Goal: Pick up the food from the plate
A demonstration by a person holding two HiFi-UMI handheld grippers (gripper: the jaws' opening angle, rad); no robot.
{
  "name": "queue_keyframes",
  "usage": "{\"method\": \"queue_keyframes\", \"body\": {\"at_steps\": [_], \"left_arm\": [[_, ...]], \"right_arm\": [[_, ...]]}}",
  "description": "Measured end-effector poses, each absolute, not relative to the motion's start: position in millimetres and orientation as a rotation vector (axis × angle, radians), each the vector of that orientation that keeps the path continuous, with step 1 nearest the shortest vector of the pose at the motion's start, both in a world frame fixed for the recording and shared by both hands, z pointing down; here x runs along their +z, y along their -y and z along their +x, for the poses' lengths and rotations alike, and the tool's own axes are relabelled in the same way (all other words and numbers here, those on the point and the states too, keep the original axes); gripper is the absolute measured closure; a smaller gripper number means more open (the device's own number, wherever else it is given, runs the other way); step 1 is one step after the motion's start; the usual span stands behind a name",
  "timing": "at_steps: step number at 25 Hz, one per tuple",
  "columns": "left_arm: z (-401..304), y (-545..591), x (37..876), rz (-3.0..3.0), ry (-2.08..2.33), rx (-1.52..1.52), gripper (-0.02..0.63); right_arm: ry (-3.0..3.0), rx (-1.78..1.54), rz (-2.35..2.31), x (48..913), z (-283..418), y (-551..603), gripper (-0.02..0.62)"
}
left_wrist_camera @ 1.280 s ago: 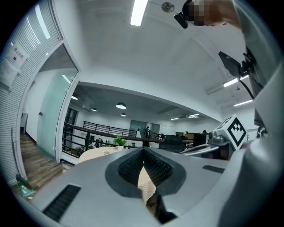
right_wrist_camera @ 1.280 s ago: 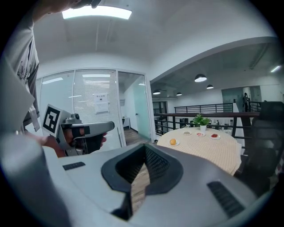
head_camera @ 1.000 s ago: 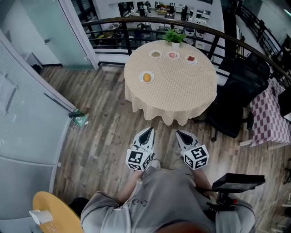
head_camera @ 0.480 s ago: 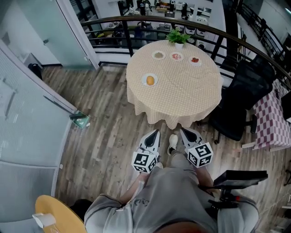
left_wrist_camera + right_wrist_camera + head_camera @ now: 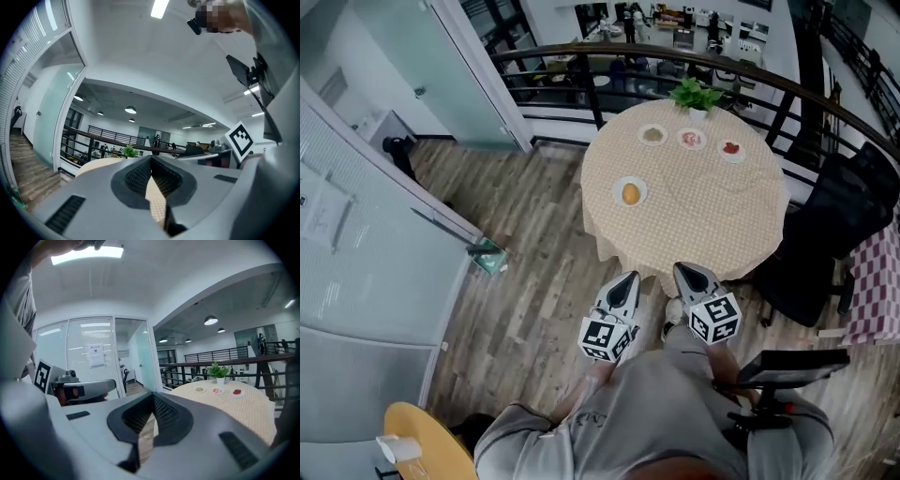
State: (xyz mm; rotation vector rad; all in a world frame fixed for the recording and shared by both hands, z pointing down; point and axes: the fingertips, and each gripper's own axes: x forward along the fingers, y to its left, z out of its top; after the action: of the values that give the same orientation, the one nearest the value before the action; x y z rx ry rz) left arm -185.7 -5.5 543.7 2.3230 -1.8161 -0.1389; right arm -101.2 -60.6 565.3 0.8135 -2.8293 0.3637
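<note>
Wood floor [image 5: 534, 291] fills most of the head view. A glass partition [image 5: 384, 234] runs down the left side. A curved black railing [image 5: 581, 52] sits behind the round counter [image 5: 712, 220], which has a beige check cloth draped over its edge. A black chair [image 5: 830, 234] is just beside the counter's right side. The person's grey top [image 5: 647, 412] is at frame bottom, and they stand short of the counter. A yellow round table [image 5: 422, 450] is in the bottom-left corner.

The left hand-held gripper [image 5: 626, 279] and right hand-held gripper [image 5: 685, 270] are side by side and low, over the floor by the near hang of the cloth. Both point toward the counter and are well apart from any plate. In each gripper's own view the jaws are pressed together at the tips with nothing between them, so both are closed and empty.

A potted plant [image 5: 698, 94] stands at the counter's far edge. A row of three small plates [image 5: 691, 140] lies just in front of the plant, each holding a little food: pale on the left, reddish in the middle, red on the right. A fourth plate [image 5: 630, 193] sits alone nearer the person on the counter's left half, with an orange piece of food [image 5: 631, 194] in its middle. A small green object [image 5: 490, 258] lies on the floor by the partition's foot.
</note>
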Motion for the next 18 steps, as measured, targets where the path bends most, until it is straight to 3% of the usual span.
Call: {"method": "queue_keyframes", "body": {"at_steps": [18], "left_arm": [[-173.1,228.8,528.2,2.308,1.875,-0.069,0.604]], "right_arm": [[2.905,0.372,0.860,546.3,-82.8,293.6,0.589]]}}
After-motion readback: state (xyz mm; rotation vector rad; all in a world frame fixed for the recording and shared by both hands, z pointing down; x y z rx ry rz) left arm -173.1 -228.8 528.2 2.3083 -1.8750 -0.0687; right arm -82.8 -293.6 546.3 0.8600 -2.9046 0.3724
